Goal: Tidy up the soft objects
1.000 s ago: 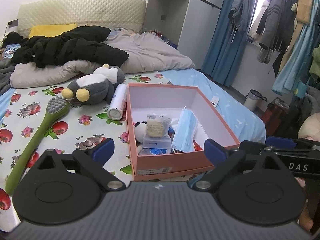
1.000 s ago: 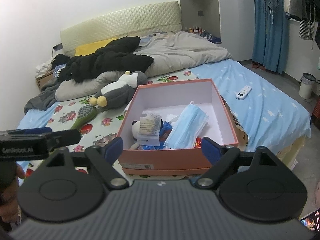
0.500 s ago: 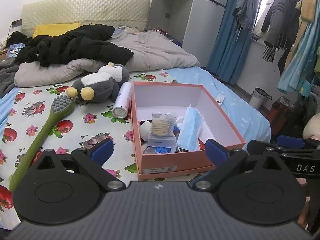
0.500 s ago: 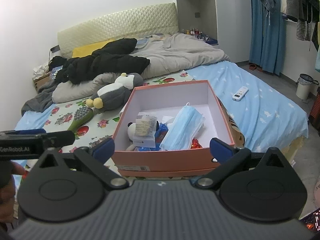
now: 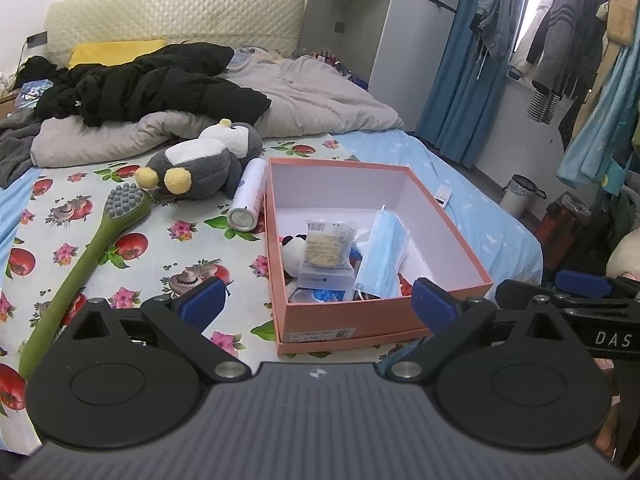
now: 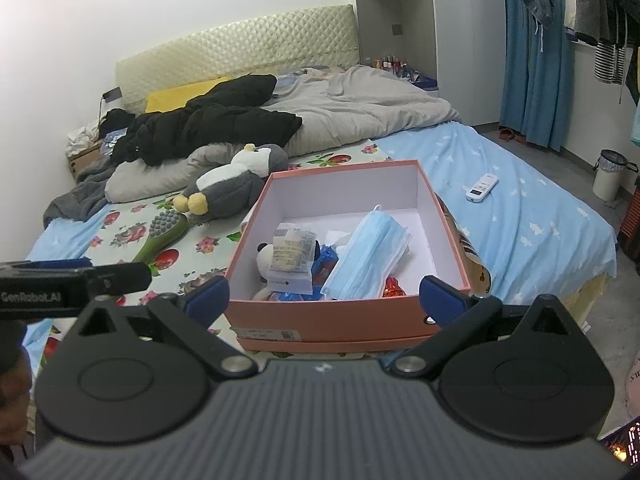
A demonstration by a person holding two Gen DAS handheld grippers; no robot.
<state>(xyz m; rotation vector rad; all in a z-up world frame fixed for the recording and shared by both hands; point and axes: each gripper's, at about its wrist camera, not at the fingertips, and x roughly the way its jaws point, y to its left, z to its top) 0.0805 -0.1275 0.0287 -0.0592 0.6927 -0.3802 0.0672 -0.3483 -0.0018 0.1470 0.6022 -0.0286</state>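
Observation:
An open pink box [image 5: 348,320] [image 6: 344,320] sits on the bed. It holds a blue face mask [image 5: 382,256] [image 6: 366,258], a small panda plush [image 5: 292,250] [image 6: 264,258], a wrapped snack [image 5: 326,244] [image 6: 290,254] and other small packets. A grey penguin plush [image 5: 200,168] [image 6: 232,182] lies on the floral sheet behind the box's left side. My left gripper [image 5: 318,302] is open and empty, in front of the box. My right gripper [image 6: 324,298] is open and empty, just in front of the box's near wall.
A green long-handled brush [image 5: 84,256] [image 6: 164,232] and a white spray can [image 5: 248,196] lie left of the box. A black jacket [image 5: 152,84] and grey duvet [image 5: 320,96] cover the bed's far end. A white remote [image 6: 482,188] lies on the blue sheet. A bin [image 6: 610,174] stands on the floor.
Both grippers have drawn back and risen a little, so the box looks smaller and more of the bed shows. The right gripper's fingers stand slightly wider apart. Nothing on the bed moved.

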